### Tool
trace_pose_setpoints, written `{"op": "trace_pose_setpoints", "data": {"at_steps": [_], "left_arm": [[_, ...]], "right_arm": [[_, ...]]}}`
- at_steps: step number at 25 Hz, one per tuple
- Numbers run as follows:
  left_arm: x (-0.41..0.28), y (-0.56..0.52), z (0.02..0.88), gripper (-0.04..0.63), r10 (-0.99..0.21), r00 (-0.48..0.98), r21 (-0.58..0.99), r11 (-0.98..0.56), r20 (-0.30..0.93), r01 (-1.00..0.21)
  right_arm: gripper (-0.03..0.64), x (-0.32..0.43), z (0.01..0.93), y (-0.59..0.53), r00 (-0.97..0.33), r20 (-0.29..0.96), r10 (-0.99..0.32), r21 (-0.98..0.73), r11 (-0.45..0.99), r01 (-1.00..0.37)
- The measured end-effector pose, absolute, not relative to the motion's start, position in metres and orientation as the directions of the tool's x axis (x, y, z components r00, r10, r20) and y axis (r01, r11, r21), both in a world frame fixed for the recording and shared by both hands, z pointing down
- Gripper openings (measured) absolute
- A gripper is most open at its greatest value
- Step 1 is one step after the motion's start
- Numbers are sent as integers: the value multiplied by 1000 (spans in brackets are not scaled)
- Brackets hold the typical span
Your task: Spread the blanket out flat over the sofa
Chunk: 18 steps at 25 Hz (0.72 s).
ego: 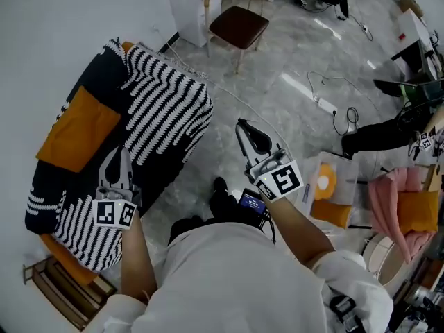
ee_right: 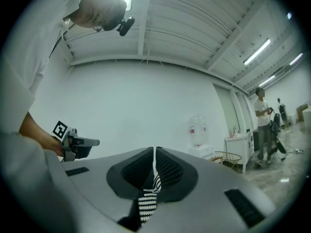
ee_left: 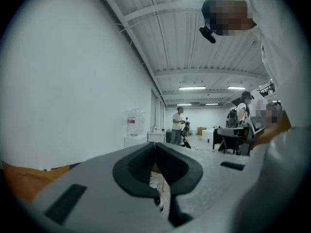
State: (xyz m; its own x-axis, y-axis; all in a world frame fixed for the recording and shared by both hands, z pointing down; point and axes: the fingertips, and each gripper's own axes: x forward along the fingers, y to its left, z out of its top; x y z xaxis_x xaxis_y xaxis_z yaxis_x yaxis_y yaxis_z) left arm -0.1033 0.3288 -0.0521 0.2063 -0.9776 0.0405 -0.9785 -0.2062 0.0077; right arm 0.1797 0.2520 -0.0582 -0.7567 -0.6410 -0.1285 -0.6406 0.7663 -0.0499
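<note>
An orange sofa [ego: 64,257] stands against the white wall at the left. The black-and-white striped blanket [ego: 166,109] lies rumpled over most of it, with an orange patch showing among the dark folds. The left claw [ego: 121,151] hovers level over the blanket's near side. Its jaws are pressed together, and a sliver of patterned weave shows low in the seam. The right claw [ego: 240,123] sits out over the marbled floor [ego: 291,61], closed narrow on a striped strip of the blanket. Beyond it stands a wooden chair [ego: 238,23], and pink cloth [ego: 388,203] lies at the far right.
</note>
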Motion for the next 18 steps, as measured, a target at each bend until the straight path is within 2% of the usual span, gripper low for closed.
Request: {"op": "trace_pose_setpoints", "data": {"at_steps": [9,18], "left_arm": [[-114,442,-44,9,-979,202,17,-201,39,-979],[-157,589,-21,9,-989,138,50,-136,53,-990]], "right_arm": [[40,143,-61,362,-752,-117,-649,-59,760,-647],[40,99,-35,491,-776,-58,-628,-85,778,-622]]}}
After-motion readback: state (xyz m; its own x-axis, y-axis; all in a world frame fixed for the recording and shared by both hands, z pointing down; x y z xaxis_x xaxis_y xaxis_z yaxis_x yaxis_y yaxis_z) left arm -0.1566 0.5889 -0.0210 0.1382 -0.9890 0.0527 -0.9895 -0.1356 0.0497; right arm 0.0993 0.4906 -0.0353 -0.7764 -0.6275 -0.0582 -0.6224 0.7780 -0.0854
